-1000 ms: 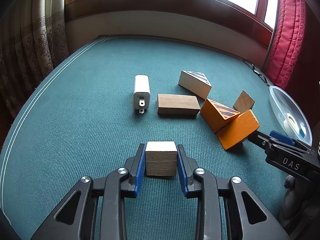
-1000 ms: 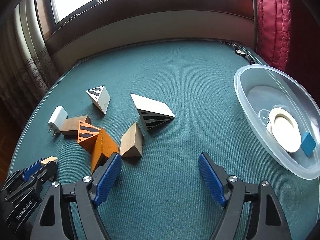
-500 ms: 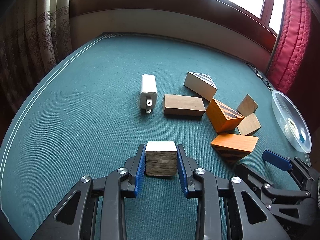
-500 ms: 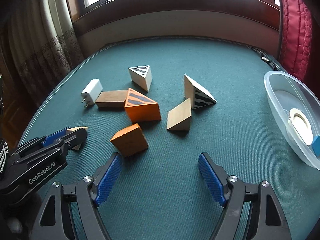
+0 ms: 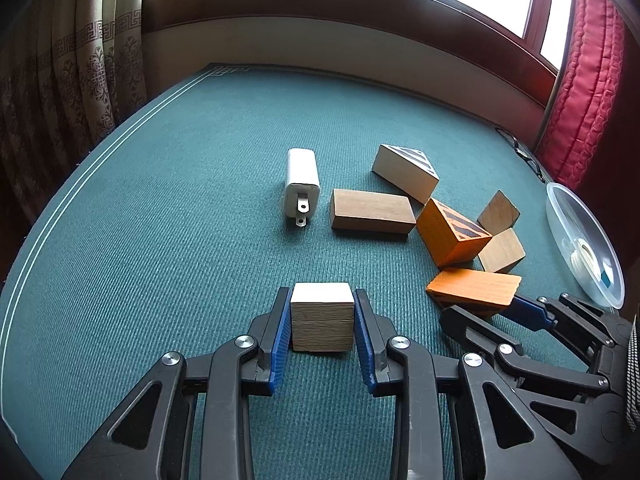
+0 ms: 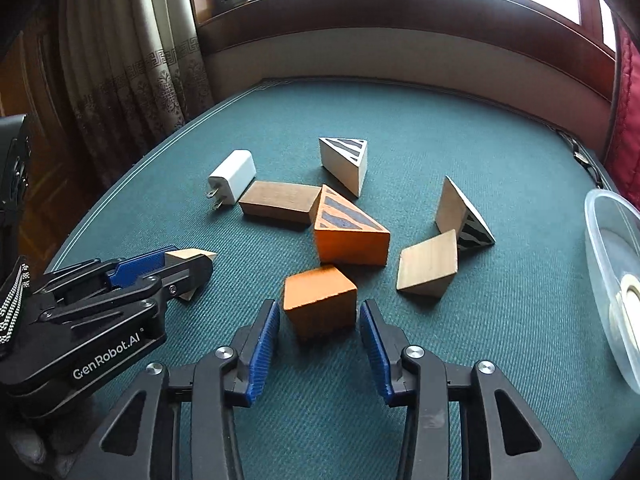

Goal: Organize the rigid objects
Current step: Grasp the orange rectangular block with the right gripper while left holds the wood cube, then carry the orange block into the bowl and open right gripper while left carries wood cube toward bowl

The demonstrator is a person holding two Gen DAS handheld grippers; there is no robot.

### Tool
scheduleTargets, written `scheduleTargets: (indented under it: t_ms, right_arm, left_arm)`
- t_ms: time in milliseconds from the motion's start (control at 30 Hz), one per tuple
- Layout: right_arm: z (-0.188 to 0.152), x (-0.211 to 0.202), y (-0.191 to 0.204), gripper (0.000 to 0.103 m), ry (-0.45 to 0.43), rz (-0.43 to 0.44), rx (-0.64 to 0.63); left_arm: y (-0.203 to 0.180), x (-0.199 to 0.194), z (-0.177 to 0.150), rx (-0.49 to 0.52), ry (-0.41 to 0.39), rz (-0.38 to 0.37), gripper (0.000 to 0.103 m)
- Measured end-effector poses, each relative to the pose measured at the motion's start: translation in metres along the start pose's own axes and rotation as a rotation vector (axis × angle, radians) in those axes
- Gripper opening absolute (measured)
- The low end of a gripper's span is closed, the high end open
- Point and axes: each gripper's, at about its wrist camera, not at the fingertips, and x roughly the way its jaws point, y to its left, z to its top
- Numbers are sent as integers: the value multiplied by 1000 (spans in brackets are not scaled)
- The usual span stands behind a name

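My left gripper (image 5: 322, 320) is shut on a small wooden block with a white top (image 5: 322, 316), low over the green cloth. It also shows in the right wrist view (image 6: 176, 268). My right gripper (image 6: 320, 320) is open, its blue pads (image 6: 264, 340) on either side of an orange block (image 6: 320, 304) without touching it. Beyond lie an orange striped wedge (image 6: 348, 228), a brown block (image 6: 276, 200), a white charger plug (image 6: 234, 176), a white striped wedge (image 6: 346, 160), a plain wooden wedge (image 6: 428, 266) and another striped wedge (image 6: 460, 216).
A clear plastic bowl (image 6: 612, 280) holding a tape roll stands at the right table edge. Curtains hang at the left and a red curtain at the right. A wall and window sill run behind the green table (image 5: 160, 220).
My right gripper has moved forward and left until its pads flank the orange block, and its jaws have narrowed. The left gripper has kept its hold on the small block and hardly moved.
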Motion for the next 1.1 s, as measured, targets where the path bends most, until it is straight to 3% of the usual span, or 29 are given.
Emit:
scheduleTargets:
  t_ms: [367,1100]
  right_arm:
    - [-3,-4,3,38,-3,8,3]
    - [-27,-41,-30,38,-39,-41,174]
  left_arm:
    - [-1,1,1,8,-2,-3,31]
    - [-8,-1,2,44,-16,37,31]
